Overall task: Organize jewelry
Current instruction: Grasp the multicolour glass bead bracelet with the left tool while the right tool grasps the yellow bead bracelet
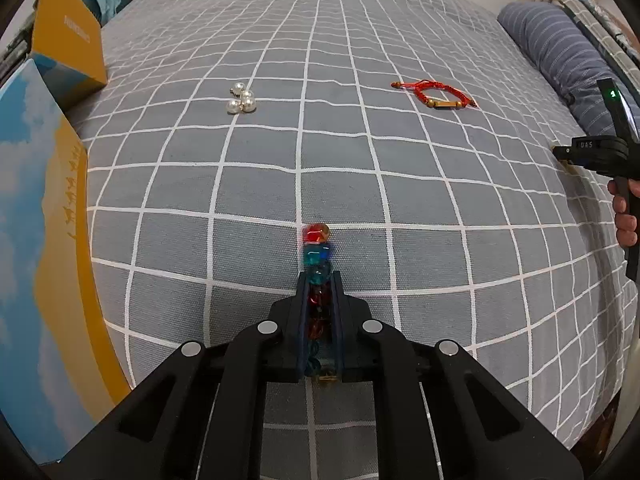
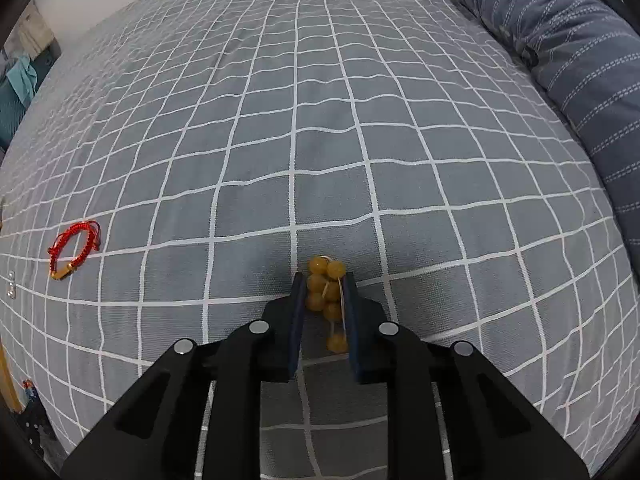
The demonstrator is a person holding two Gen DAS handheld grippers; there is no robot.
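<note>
at the far left of the left wrist view a blue and orange box (image 1: 44, 240) stands on edge along the bed's side, with a second orange box (image 1: 70, 46) behind it. both rest on the bed (image 1: 440, 240), which is covered by a grey sheet with a white grid. a little right of the boxes and further up the bed lies a small cluster of pearl pieces (image 1: 242, 98), well apart from everything else. in the middle foreground the left gripper (image 1: 320, 280) points steeply down at the sheet, its fingers clenched on a multicoloured bead bracelet (image 1: 317, 240); red, teal and blue beads stick out past the fingertips and the rest of the strand is pinched in the narrow gap. further right, up the bed, a red cord bracelet (image 1: 436, 94) lies flat on the sheet. a striped blue pillow (image 1: 560, 48) lies along the right edge. at the far right a hand (image 1: 625, 216) holds the other tool.

in the right wrist view the right gripper (image 2: 323, 280) points down at the sheet, its fingers grasping a yellow bead bracelet (image 2: 326, 288) bunched between them, a few beads poking out past the tips.
</note>
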